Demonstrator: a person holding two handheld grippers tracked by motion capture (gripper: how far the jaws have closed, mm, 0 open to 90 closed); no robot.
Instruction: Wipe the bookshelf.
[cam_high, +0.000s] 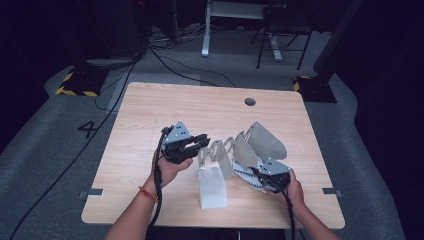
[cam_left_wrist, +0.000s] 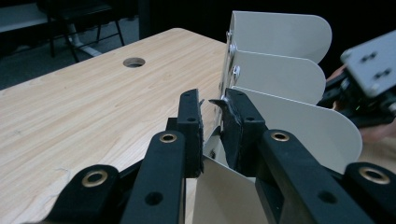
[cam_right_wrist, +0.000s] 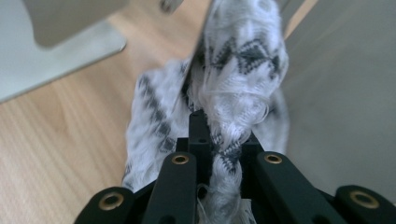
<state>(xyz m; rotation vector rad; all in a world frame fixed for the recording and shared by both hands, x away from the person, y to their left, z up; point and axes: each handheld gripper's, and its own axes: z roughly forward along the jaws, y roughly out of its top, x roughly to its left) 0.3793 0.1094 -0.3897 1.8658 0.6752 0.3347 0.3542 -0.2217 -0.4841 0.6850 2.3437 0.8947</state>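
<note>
- Two tools are shown at work on one wooden table (cam_high: 150, 115), one in each of the person's hands.
- Left tool (cam_high: 199, 141): its jaws are pressed onto the thin edge of a cream divider panel of an expanding metal file rack (cam_high: 250, 147); the pinch is seen from close by in the left gripper view, at the left tool (cam_left_wrist: 212, 123), with the rack's rounded panels (cam_left_wrist: 280, 74) fanning away beyond it.
- Right tool (cam_high: 260, 182): its jaws are pinched on a white knitted cloth with a dark pattern (cam_high: 245, 175); in the right gripper view the cloth (cam_right_wrist: 233, 84) is bunched between the right tool's jaws (cam_right_wrist: 219, 135) and rises past them.
- Position of the cloth: at the near right end of the rack, beside a panel wall (cam_right_wrist: 345, 93), partly on the table.
- Governing relation: the rack's long axis runs from the left tool toward the far right, and the slots lie just beyond the right tool, which is the nearer one to the cloth.
- Judgement: the rack appears to be steadied by the left tool while the cloth is worked at a slot; whether in or out cannot be told.
</note>
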